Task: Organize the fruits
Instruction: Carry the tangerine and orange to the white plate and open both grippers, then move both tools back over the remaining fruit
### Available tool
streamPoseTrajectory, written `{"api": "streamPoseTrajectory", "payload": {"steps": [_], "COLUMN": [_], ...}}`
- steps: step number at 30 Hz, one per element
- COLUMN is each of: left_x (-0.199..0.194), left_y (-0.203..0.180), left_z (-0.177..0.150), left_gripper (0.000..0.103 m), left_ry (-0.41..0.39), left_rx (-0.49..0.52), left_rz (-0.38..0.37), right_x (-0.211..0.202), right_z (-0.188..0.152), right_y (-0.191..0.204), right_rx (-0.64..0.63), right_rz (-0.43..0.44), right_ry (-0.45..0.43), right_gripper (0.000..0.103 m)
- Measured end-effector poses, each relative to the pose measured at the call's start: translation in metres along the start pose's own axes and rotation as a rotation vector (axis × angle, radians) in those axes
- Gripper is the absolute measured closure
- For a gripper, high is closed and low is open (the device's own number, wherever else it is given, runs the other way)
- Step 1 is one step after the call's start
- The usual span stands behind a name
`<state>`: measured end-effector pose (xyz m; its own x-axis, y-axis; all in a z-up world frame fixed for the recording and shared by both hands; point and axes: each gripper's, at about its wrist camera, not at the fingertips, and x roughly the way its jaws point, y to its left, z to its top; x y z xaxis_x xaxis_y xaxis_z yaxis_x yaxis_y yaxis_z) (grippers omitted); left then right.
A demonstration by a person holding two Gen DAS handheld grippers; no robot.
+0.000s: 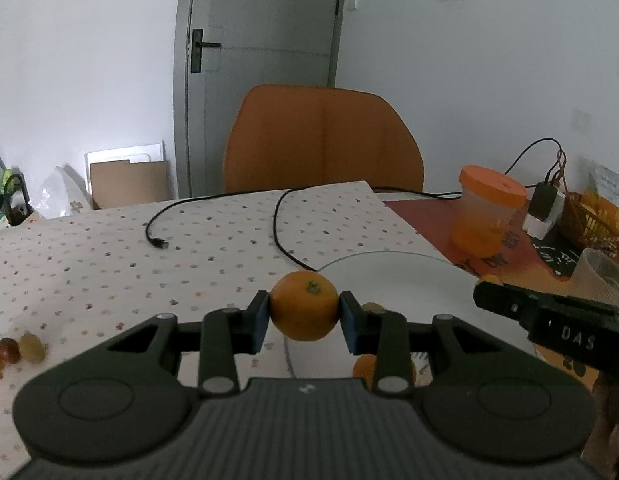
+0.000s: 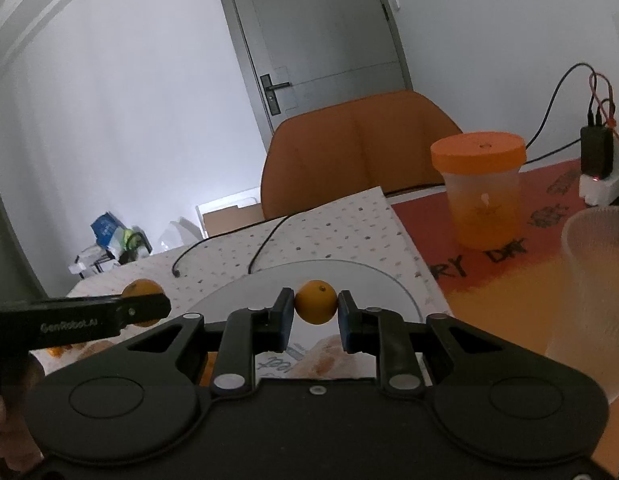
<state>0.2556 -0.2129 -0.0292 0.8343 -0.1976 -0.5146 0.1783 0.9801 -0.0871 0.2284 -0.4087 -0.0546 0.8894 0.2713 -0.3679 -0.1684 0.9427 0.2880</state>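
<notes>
An orange (image 1: 304,306) with a green stem scar sits clamped in the left gripper (image 1: 304,316) jaws above the white plate (image 1: 409,280) rim. The right gripper (image 2: 316,312) jaws pinch a smaller orange fruit (image 2: 316,302) over the plate. Only the left view shows grapes (image 1: 27,346) near the counter's left edge.

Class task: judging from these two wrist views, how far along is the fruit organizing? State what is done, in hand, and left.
Done: nothing clearly; the white plate looks bare where visible.
In hand: the left gripper clamps an orange, the right gripper a smaller orange fruit, both above the plate.
Left: placing both, then the small loose fruits on the dotted tablecloth.
</notes>
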Motion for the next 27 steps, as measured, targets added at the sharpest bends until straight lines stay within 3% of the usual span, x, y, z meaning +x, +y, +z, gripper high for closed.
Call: {"api": "streamPoseTrajectory", "payload": {"steps": [4, 7, 15, 20, 24, 27], "left_x": [0.004, 0.001, -0.012, -0.027, -0.038, -0.044], "left_y": [-0.001, -0.001, 0.016, 0.030, 0.043, 0.055], "left_z": [0.002, 0.003, -0.002, -0.011, -0.017, -0.020], "left_gripper": [0.067, 0.065, 0.061, 0.045, 0.042, 0.030], "left_ry": [-0.003, -0.033, -0.007, -0.008, -0.007, -0.004], "left_rx": [-0.022, -0.024, -0.033, -0.034, -0.044, -0.048], "left_rz": [-0.025, -0.008, 0.036, 0.070, 0.083, 0.102], "right_x": [-0.001, -0.001, -0.005, -0.007, -0.006, -0.006], "right_z": [0.000, 0.001, 0.002, 0.003, 0.003, 0.003], "right_y": [-0.005, -0.009, -0.011, -0.013, -0.011, -0.003], "right_rx": [0.022, 0.028, 0.041, 0.060, 0.062, 0.050], "right_rz": [-0.004, -0.020, -0.023, -0.012, -0.006, 0.012], "right_ry": [-0.001, 0.000, -0.013, -0.026, -0.019, -0.011], "right_gripper": [0.081, 0.076, 0.070, 0.066, 0.060, 0.052]}}
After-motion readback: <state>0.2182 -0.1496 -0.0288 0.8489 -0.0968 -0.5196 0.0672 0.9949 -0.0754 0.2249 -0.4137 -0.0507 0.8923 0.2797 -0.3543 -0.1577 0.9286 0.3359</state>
